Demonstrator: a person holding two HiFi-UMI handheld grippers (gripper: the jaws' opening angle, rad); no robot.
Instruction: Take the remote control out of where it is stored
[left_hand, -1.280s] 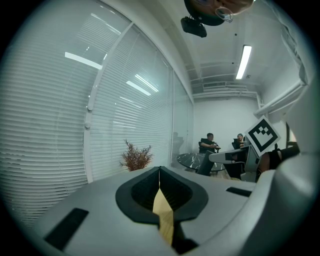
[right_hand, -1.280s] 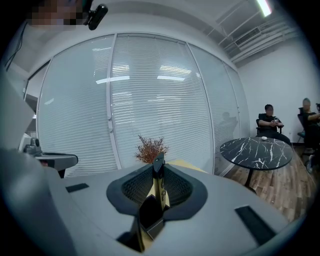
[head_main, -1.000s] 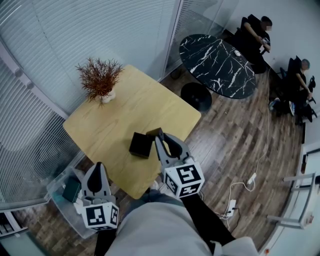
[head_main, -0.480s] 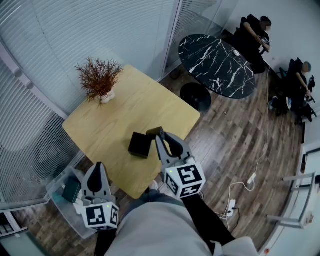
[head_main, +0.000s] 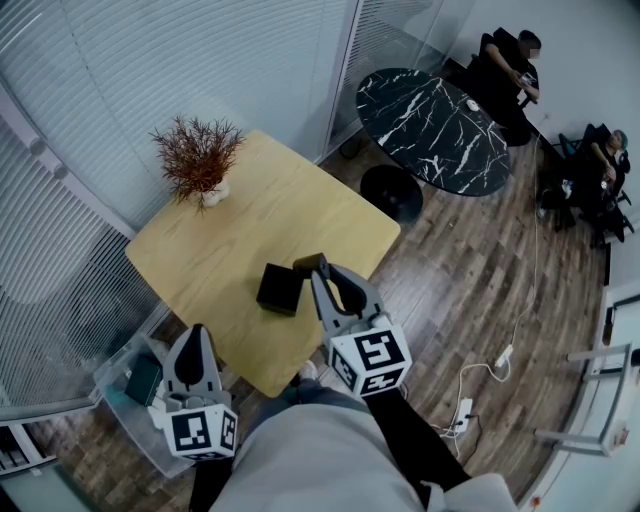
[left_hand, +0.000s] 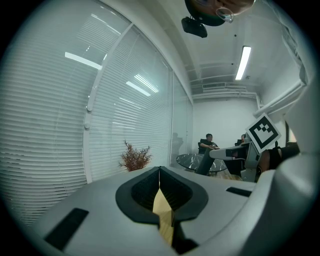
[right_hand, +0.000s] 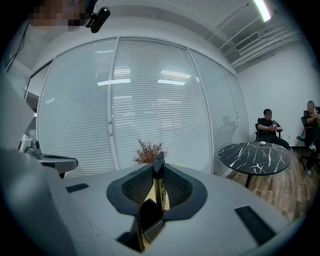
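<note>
Pale wooden worktop (head_main: 300, 200) carries a black box (head_main: 281, 290). Just right of the box, the right tongs (head_main: 312, 268) stay clenched on a thin dark thing, apparently the remote control (right_hand: 158, 167). The left tongs (head_main: 197, 335), well to the box's left, are pressed together and empty. Neither has moved in the last second, so the remote seems already out, merely held.

No readable text anywhere tbh, just black-and-white square marker patterns on the cubes of the left claw (head_main: 197, 336) and right claw (head_main: 317, 267).
</note>
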